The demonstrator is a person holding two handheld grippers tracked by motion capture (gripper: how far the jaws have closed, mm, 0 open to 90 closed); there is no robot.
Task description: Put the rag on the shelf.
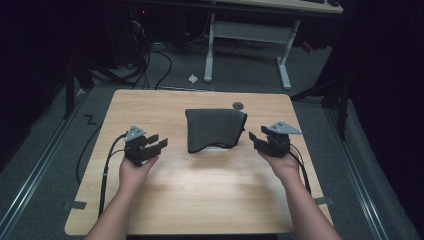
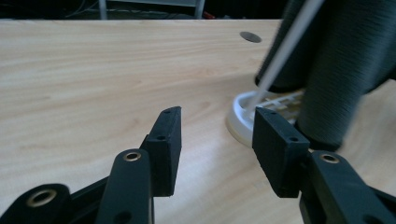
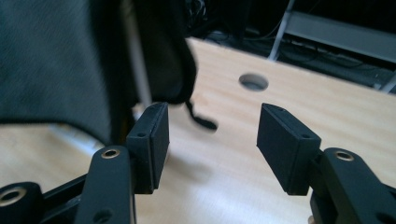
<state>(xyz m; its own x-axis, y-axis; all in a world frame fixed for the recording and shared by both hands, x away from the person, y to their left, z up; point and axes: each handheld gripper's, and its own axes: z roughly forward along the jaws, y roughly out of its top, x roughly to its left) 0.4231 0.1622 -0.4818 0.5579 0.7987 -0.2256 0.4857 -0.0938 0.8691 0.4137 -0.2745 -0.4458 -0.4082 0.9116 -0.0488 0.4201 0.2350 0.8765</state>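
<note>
Nearest in the high view, two forearms are seen entering from the near edge of the wooden table (image 1: pixel 200 195), each hand holding a gripper. The left gripper (image 1: pixel 159 141) is held over the left part of the table, its jaws parted with nothing between them; in the left gripper view the left gripper (image 2: pixel 215 140) is seen spread over bare wood. The right gripper (image 1: pixel 254 138) is held on the right side, its jaws likewise spread wide and empty, which is confirmed by the right gripper view, where the right gripper (image 3: pixel 210 144) frames only the tabletop. Between the two grippers, at the middle of the table, a dark grey cloth (image 1: pixel 214 129) is draped over a white rack (image 2: pixel 261 109), whose pale base is seen below the cloth's near edge. The rack's exact form is hard to make out, as most of it is covered. Just beyond the cloth, a round hole (image 1: pixel 238 105) is seen near the far edge of the table.
</note>
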